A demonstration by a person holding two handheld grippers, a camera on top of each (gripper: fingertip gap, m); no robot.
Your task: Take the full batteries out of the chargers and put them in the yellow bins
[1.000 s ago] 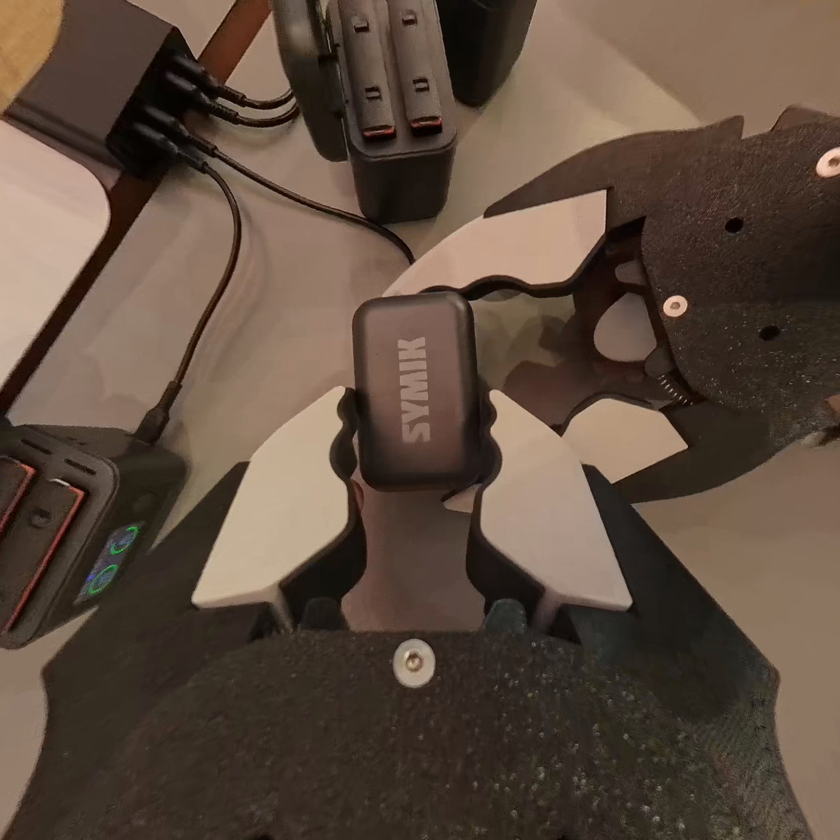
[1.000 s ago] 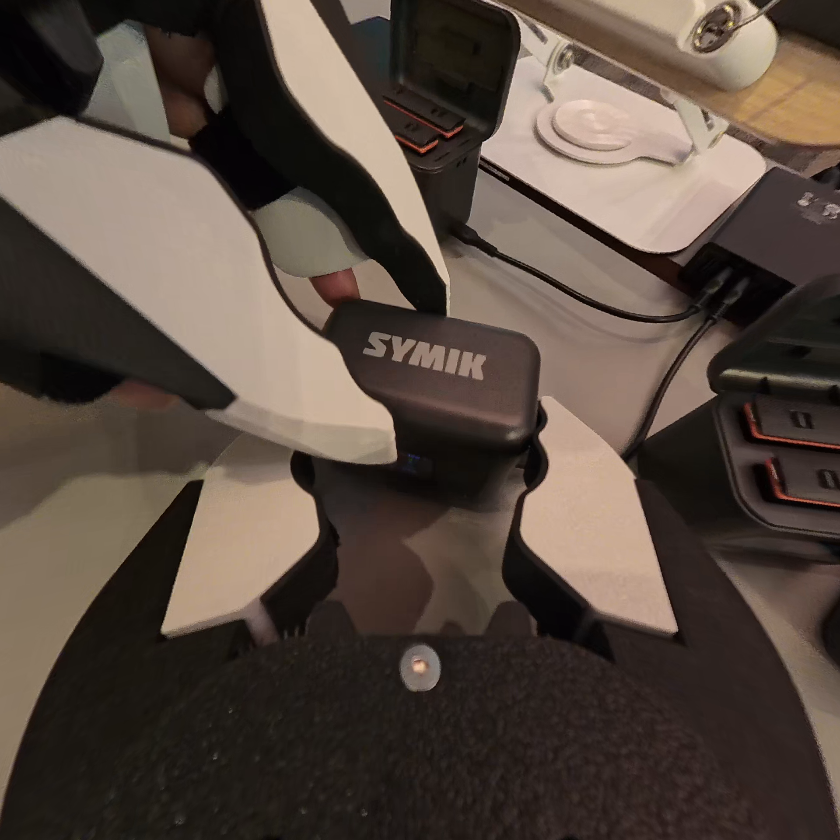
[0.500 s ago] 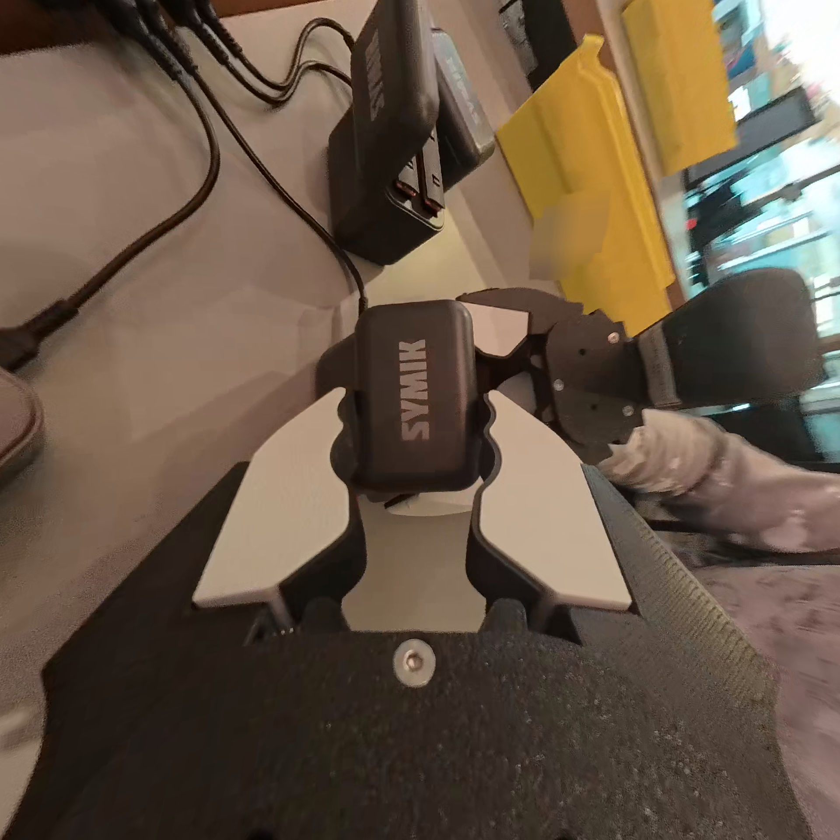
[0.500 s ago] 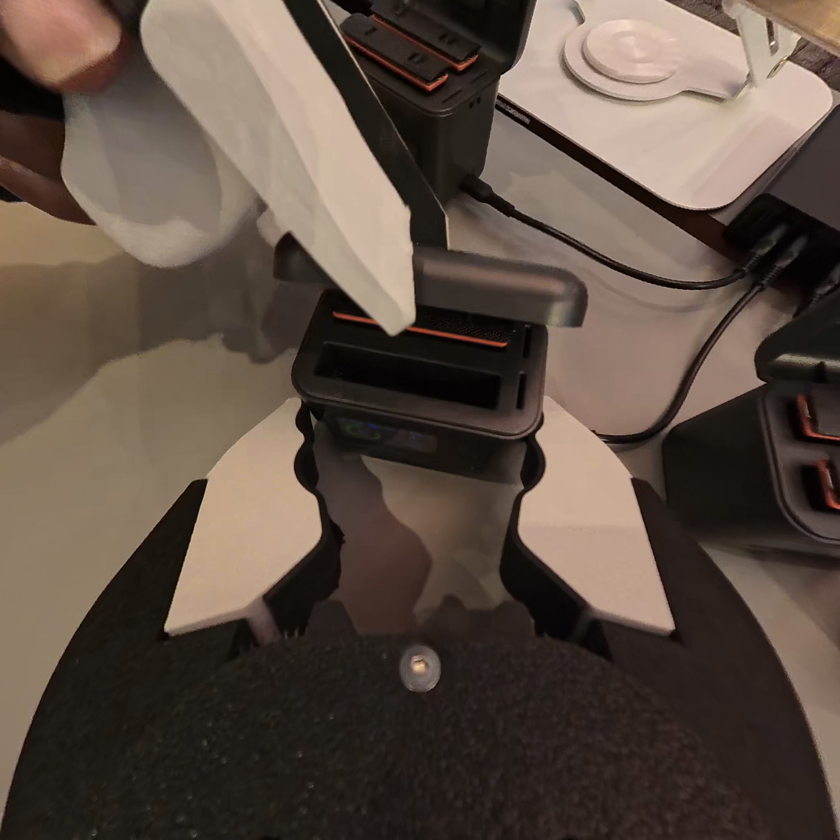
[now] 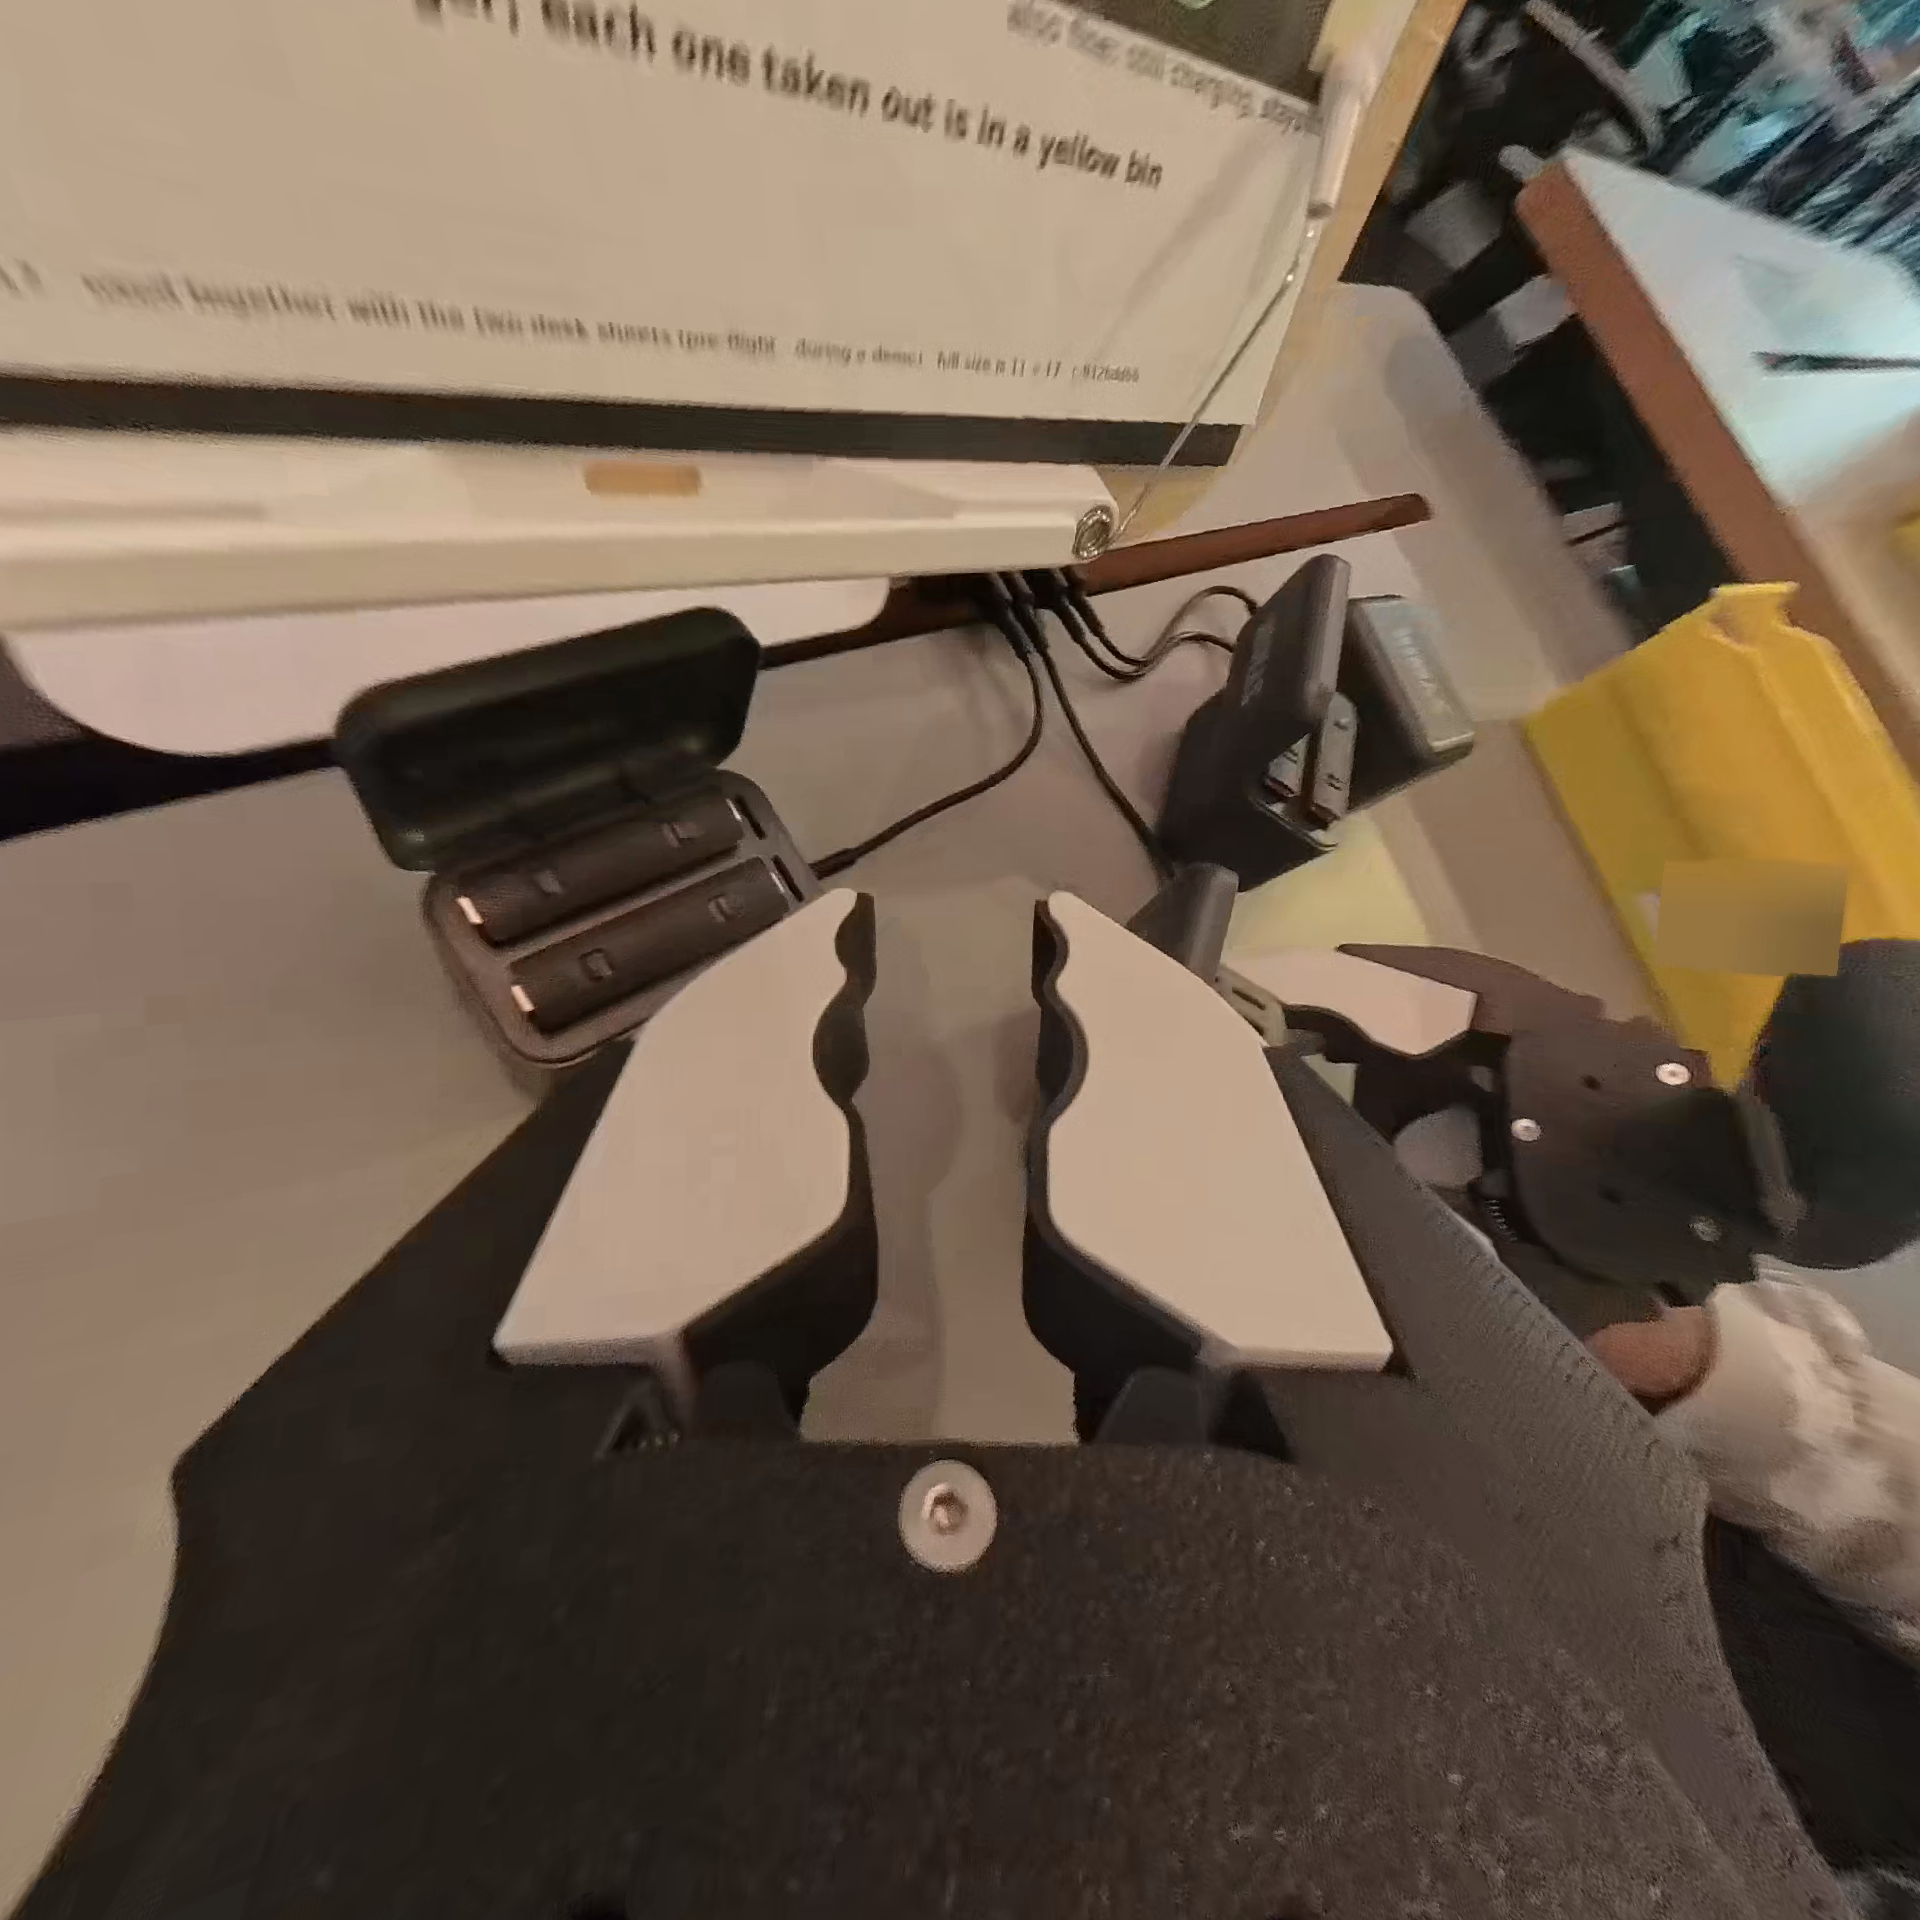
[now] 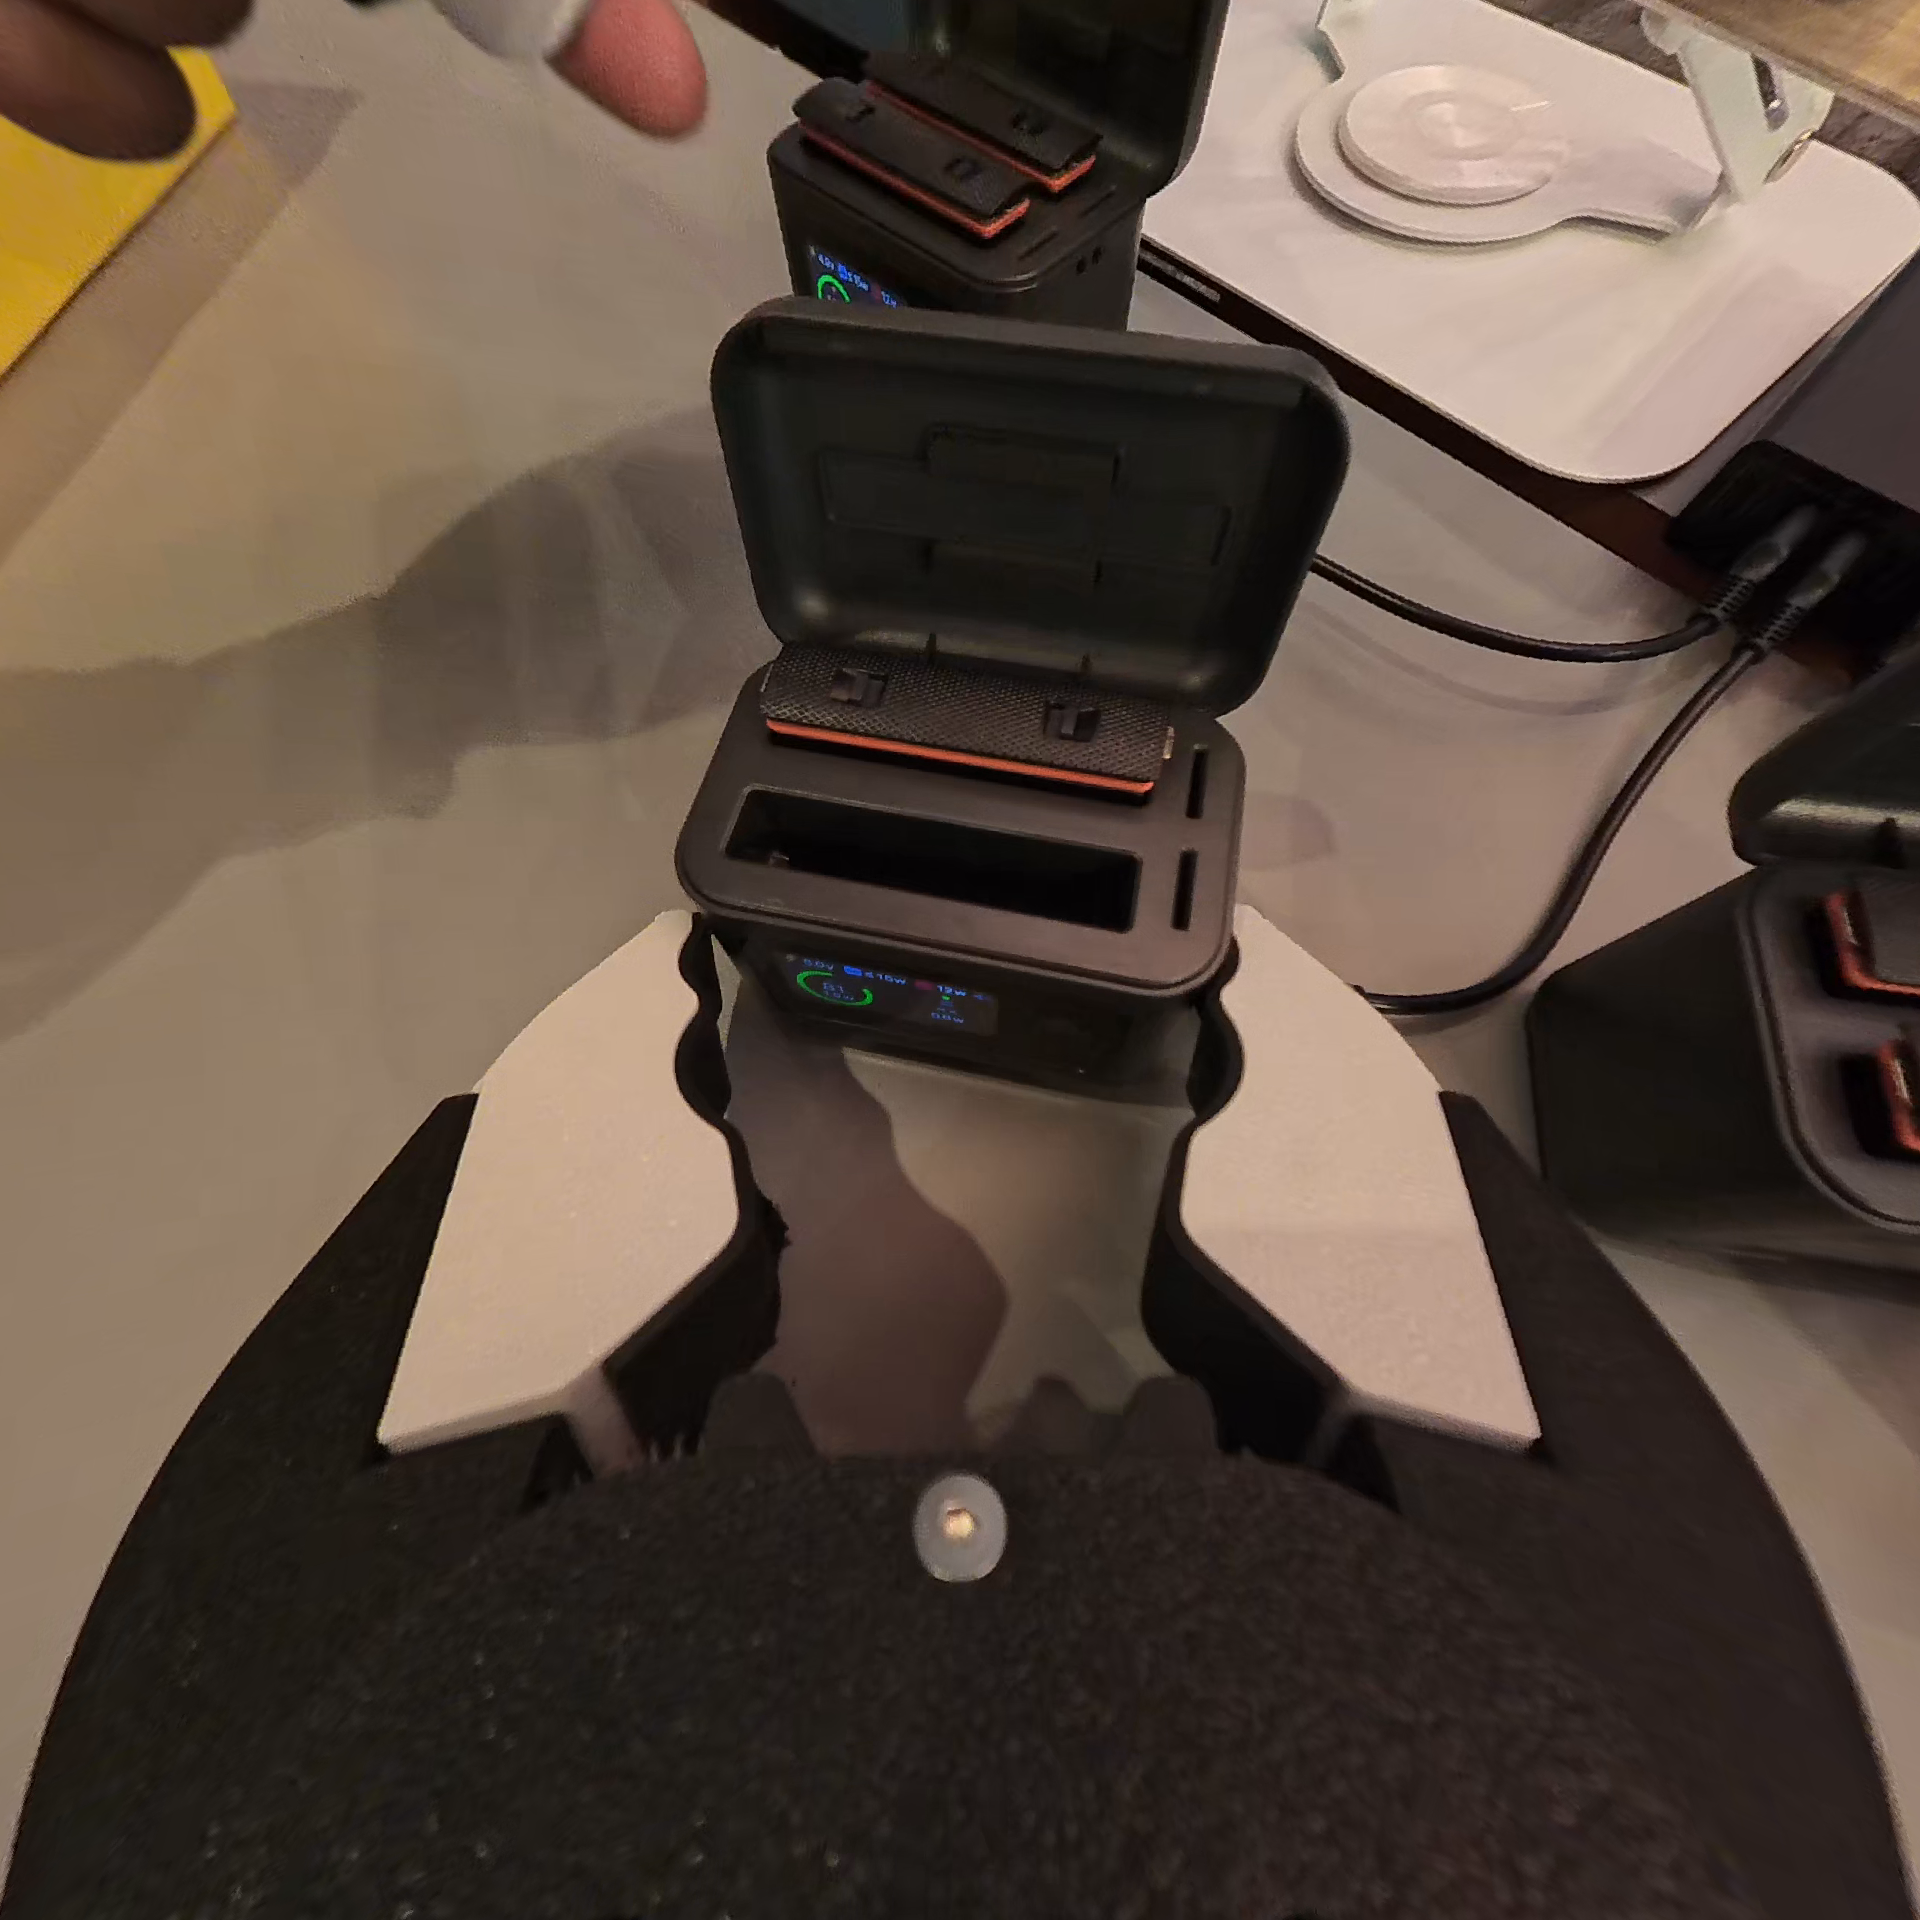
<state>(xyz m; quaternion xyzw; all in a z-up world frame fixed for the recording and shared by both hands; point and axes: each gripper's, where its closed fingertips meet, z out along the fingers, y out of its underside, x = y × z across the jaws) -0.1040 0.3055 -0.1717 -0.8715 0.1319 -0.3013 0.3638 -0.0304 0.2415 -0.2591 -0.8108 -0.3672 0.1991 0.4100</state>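
My right gripper (image 6: 956, 966) is shut on the base of a black charger (image 6: 956, 997) standing on the table. Its lid (image 6: 1029, 499) stands open. A black battery with an orange edge (image 6: 961, 722) sits in the back slot, and the front slot (image 6: 935, 873) is empty. My left gripper (image 5: 951, 925) is open and empty, held above the table. Just to its front left lies another open charger (image 5: 613, 935) with two batteries in it. A yellow bin (image 5: 1745, 790) stands at the right. The right gripper (image 5: 1455, 1039) also shows in the left wrist view.
A third charger (image 6: 935, 208) with two batteries stands behind the held one, and a fourth (image 6: 1745, 1060) at the right. Black cables (image 6: 1507, 644) run to a power hub (image 6: 1829, 520). A white stand base (image 6: 1455, 135) and a printed sheet (image 5: 623, 208) are at the back. A person's fingers (image 6: 623, 62) are above. The tips of one gripper are about 15 cm away from the tips of the other. My right tips are roughly 15 cm from the power hub (image 6: 1829, 520).
My left gripper swung the charger's lid open, let go of it and pulled away toward the other open charger. My right gripper kept its hold on the charger base.
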